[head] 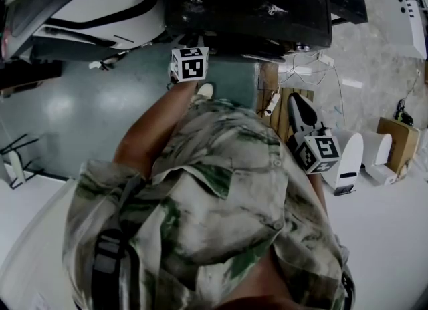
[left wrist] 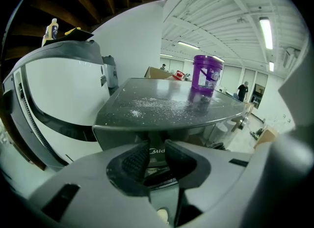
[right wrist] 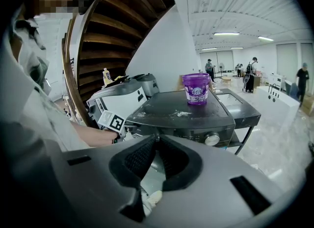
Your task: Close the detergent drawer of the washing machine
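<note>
While the right gripper [right wrist: 156, 139], jaws pressed together, hangs well back from the washing machine [right wrist: 196, 124], the left gripper [left wrist: 157, 146] is nearer. Its jaws are part-way spread, and the detergent drawer [left wrist: 157, 152] front lies straight ahead in their gap, so the closing push likely runs straight inward.

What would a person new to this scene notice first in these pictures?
The purple tub stands out, upright on the dark top of the washing machine. White powder lies scattered on that top. The left gripper is close to the machine's upper front edge, its jaws slightly apart.
</note>
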The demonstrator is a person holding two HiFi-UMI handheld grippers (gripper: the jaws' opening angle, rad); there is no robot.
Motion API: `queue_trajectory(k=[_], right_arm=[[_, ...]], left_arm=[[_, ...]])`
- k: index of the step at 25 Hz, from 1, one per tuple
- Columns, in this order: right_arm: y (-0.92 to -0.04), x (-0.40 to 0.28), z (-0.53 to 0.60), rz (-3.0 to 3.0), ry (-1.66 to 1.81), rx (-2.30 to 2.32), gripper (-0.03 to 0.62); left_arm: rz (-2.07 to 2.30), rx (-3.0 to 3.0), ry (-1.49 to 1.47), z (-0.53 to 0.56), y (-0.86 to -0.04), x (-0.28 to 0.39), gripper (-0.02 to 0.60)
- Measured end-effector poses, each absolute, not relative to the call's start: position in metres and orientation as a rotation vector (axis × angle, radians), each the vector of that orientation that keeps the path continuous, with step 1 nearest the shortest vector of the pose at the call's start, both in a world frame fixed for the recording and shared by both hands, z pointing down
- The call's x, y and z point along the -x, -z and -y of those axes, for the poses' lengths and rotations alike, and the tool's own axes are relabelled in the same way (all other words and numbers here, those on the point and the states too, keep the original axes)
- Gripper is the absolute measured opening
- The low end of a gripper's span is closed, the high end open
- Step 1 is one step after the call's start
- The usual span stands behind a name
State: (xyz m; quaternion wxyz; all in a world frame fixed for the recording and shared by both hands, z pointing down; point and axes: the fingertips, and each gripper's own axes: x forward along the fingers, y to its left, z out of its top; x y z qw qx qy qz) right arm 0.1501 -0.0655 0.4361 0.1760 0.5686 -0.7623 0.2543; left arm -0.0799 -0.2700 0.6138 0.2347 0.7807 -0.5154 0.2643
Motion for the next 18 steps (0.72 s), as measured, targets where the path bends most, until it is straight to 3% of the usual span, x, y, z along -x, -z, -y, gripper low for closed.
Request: queue_trajectory(k=[18], right_arm=[[-0.43, -0.176, 0.006, 2.252, -0.693, -1.539, 0.046]], left_arm=[[1.47, -2.152, -0.741, 0.208, -0.569, 0.085, 0.11]])
